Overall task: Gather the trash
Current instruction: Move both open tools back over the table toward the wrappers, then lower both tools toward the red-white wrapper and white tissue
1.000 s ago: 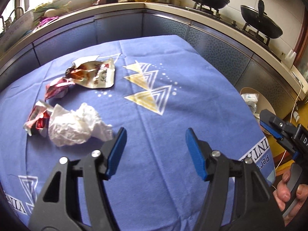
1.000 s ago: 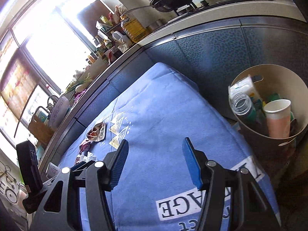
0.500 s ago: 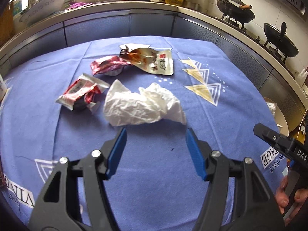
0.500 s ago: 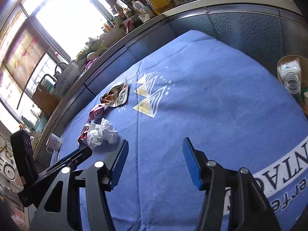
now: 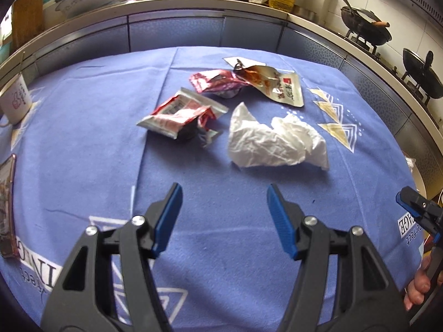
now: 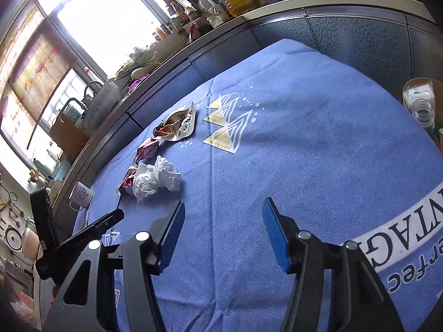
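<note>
Several pieces of trash lie on the blue tablecloth point(image 5: 83, 144): a crumpled white tissue point(image 5: 277, 141), a red-and-white wrapper point(image 5: 180, 113), a red foil wrapper point(image 5: 216, 81) and a torn sauce pouch point(image 5: 279, 87). My left gripper point(image 5: 224, 191) hovers open just short of the tissue, nothing between its blue pads. The right wrist view shows the same tissue point(image 6: 156, 178) and pouch point(image 6: 180, 123) farther off to the left. My right gripper point(image 6: 223, 207) is open and empty over bare cloth. It also shows at the left wrist view's right edge, held by a hand point(image 5: 418, 285).
A trash bin point(image 6: 415, 83) holding a plastic bottle stands off the table's right side. A white mug point(image 5: 15, 102) and a phone point(image 5: 7, 207) sit at the table's left. Kitchen counter point(image 5: 177, 2) with bottles and woks runs behind.
The left gripper swung toward the trash, which went from the view's left to its centre and closer. The right gripper turned away from the bin toward the table, then held still.
</note>
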Tool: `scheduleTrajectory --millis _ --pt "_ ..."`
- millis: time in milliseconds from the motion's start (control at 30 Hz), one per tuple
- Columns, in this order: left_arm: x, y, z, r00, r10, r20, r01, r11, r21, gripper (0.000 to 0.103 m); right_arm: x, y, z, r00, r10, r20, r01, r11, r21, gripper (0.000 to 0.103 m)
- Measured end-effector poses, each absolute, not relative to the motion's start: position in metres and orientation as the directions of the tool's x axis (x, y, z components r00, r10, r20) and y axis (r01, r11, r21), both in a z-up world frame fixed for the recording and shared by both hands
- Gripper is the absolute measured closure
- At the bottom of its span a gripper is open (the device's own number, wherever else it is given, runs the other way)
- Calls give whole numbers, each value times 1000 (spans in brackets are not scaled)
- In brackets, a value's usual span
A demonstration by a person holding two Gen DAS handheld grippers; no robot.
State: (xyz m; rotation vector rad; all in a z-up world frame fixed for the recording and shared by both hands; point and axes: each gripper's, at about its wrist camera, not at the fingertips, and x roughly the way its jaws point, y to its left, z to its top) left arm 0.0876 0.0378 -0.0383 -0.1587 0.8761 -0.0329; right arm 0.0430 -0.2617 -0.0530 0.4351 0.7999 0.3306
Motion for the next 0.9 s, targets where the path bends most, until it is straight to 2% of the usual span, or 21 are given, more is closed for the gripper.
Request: scheduleTrajectory --millis 400,900 --pt "80 52 -33 649 -52 -759 -91 985 -145 42 40 -258 -62 623 493 -607 -154 838 523 45" --pt "76 43 -35 649 4 -761 -98 992 -79 42 34 -249 -74 591 512 -624 -162 832 530 45"
